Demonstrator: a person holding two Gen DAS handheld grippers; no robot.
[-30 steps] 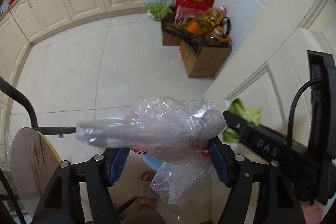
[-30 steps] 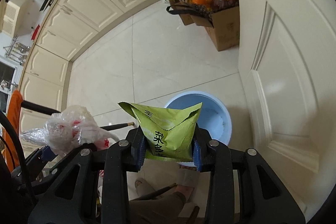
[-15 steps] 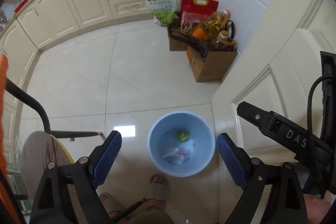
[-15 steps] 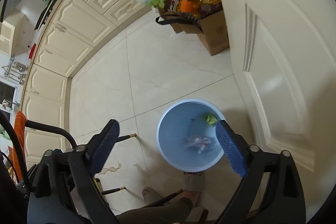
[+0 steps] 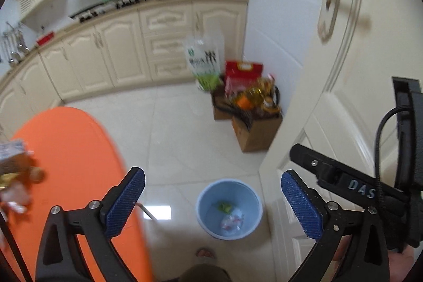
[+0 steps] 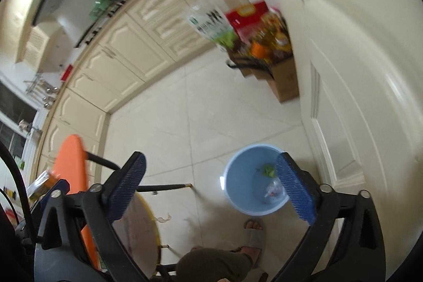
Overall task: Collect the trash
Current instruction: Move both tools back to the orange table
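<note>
A light blue bin (image 5: 211,216) stands on the floor by the door. In it lie a green packet (image 5: 224,206) and a crumpled clear plastic bag (image 5: 232,220). My left gripper (image 5: 211,176) hangs high above the bin, its jaws opening wide with nothing between them. My right gripper (image 6: 210,159) is also well above the bin (image 6: 238,184), its jaws opening and empty. In that view its right finger covers part of the bin's rim, beside the green packet (image 6: 268,170) and plastic bag (image 6: 272,190).
An orange tabletop (image 5: 66,163) at the left carries blurred wrappers (image 5: 13,165) at its edge. Cardboard boxes with oil bottles (image 5: 253,131) and a rice bag (image 5: 205,62) stand by cream cabinets (image 5: 119,52). A white door (image 5: 343,70) is on the right. A sandalled foot (image 6: 253,231) stands near the bin.
Both grippers opened: the plastic bag left the left one and the green packet the right one, and both now lie in the bin. Both hands rose and tilted up.
</note>
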